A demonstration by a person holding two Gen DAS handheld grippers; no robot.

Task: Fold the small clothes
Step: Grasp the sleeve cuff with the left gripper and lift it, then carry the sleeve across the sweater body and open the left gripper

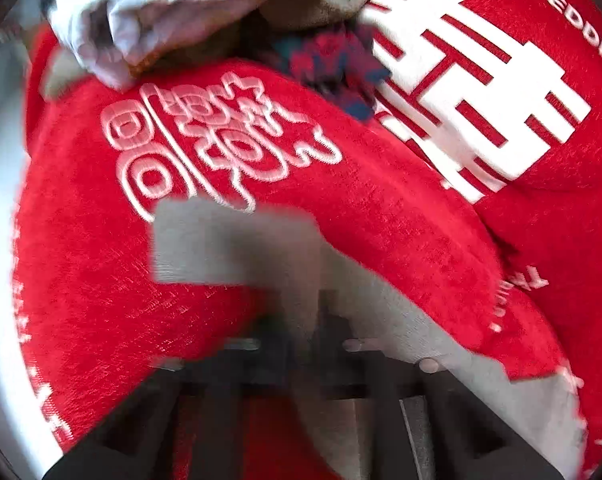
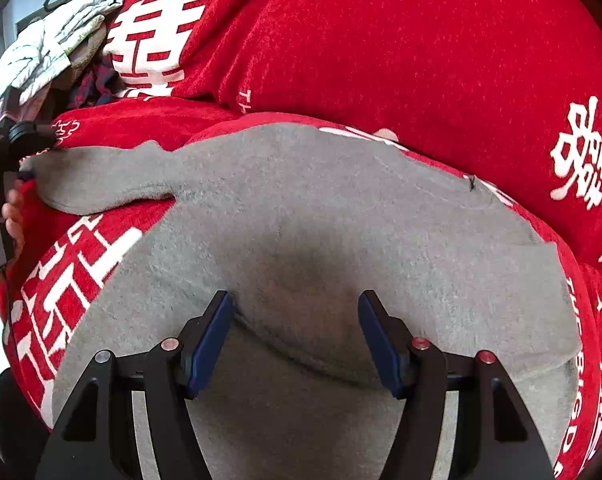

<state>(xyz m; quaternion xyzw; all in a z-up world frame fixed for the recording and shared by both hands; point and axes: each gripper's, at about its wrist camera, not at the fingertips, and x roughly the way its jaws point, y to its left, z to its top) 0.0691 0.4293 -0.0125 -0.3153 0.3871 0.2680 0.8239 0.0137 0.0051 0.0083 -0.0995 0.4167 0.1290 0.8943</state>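
Bright even daylight, no glare; left wrist view heavily motion-smeared, worst at 6 o'clock, right wrist view sharp with a soft shadow on the grey garment (image 2: pixel 341 240) at centre, both fisheye-bent and vignetted around the rim.

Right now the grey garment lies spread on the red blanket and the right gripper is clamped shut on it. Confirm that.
Not quite. The right gripper is open, jaws wide apart over the grey garment, as the right wrist view shows. The garment does lie spread on the red blanket.
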